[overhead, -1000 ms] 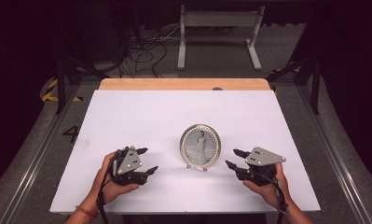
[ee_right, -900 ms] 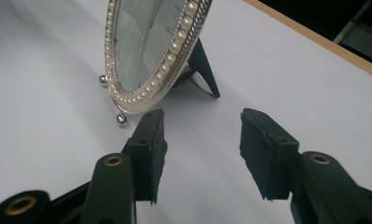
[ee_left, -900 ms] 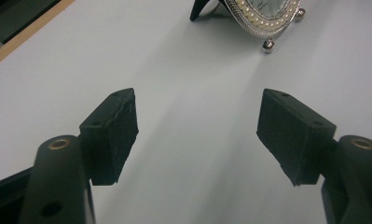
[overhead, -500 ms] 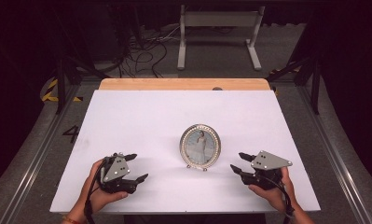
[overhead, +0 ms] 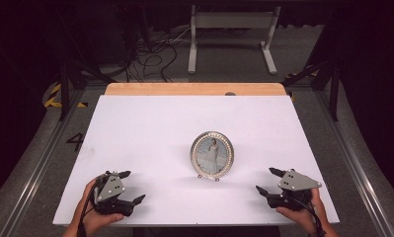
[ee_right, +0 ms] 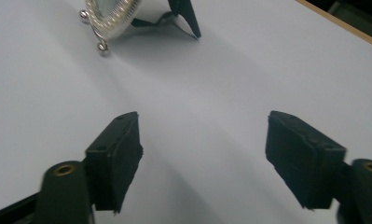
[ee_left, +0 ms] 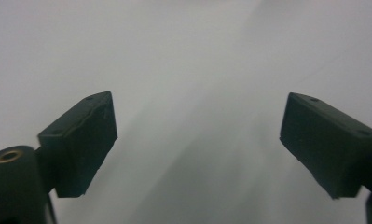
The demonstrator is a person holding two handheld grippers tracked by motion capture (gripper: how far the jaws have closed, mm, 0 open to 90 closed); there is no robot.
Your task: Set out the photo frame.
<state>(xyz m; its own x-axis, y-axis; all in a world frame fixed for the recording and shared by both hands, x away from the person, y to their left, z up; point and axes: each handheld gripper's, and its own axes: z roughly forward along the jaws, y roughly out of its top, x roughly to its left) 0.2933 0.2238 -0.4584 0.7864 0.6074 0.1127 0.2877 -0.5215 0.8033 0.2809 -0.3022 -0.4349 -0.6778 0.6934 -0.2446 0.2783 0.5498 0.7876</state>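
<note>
high view: oval silver photo frame stands upright on white table, approx centre, slightly toward near edge. left gripper sits near front-left corner, right gripper near front-right; both well apart from frame, w/ frame between them. both sets of jaws have just been opening and stand wide apart, nothing btwn them. right gripper view: frame's beaded rim and black back stand at top, beyond the jaws.
</note>
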